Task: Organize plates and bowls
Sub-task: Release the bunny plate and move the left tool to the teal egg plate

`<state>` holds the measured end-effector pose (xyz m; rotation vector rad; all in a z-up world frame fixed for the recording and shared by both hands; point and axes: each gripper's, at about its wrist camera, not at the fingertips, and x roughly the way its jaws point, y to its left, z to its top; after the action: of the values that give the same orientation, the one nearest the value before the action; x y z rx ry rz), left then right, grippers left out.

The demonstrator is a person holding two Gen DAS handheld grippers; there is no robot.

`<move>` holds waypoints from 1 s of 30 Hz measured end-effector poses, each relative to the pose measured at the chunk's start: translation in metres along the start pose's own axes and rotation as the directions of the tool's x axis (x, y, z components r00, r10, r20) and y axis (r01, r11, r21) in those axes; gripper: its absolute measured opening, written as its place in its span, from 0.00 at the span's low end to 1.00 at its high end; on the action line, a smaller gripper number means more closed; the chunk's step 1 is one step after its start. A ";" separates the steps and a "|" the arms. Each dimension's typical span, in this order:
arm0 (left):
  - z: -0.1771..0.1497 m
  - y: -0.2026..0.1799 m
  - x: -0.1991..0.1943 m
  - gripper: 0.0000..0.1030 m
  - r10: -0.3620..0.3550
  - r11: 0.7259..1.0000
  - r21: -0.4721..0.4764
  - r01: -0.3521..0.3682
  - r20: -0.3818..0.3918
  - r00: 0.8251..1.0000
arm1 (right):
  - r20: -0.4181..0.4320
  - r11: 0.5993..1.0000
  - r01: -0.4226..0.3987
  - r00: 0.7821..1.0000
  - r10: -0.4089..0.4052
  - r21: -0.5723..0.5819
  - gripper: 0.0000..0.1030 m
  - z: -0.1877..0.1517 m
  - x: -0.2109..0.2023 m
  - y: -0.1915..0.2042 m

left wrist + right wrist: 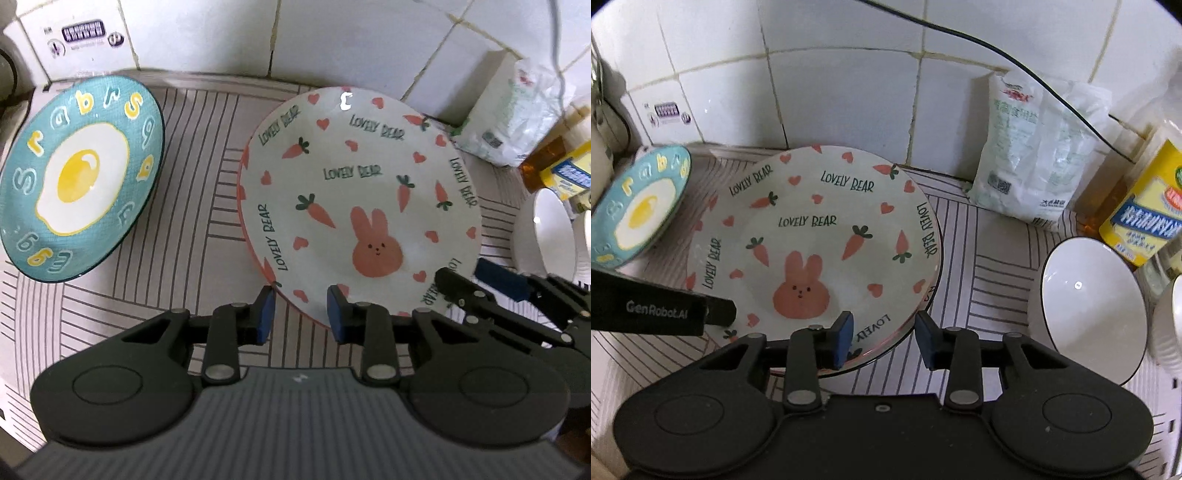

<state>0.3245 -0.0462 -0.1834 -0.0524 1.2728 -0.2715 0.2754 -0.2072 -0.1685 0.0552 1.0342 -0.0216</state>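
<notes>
Plate [812, 236]; carrots, hearts, pink rabbit

Dim, cool indoor light, a small white glare spot on the far rim of the rabbit plate [360, 199], soft shadow under the egg plate [79, 177], strong fisheye bending of the wall tiles [842, 92], dark vignetted corners, slight blur toward edges.

On the worktop [979, 258] the rabbit plate [812, 236] lies between the egg plate [639, 214] at left and a bowl [1089, 314] at right.
</notes>
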 end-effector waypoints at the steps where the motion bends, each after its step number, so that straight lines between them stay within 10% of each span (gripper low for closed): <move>1: -0.001 -0.001 -0.004 0.28 0.004 1.000 0.008 -0.004 0.009 1.000 | 0.006 0.999 -0.026 1.000 0.025 0.022 0.40 -0.001 -0.001 -0.002; 18: -0.037 0.037 -0.108 0.34 0.081 0.993 0.069 -0.095 0.184 0.980 | 0.298 0.945 -0.324 0.907 0.296 0.047 0.48 -0.031 -0.078 0.020; 30: -0.064 0.110 -0.150 0.51 0.211 0.971 0.058 -0.230 0.233 0.949 | 0.339 0.907 -0.419 0.848 0.407 -0.039 0.62 -0.042 -0.098 0.094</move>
<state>0.2425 0.1014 -0.0832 0.1283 1.0294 -0.1210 0.1935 -0.1121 -0.1027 0.2990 0.6559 0.3354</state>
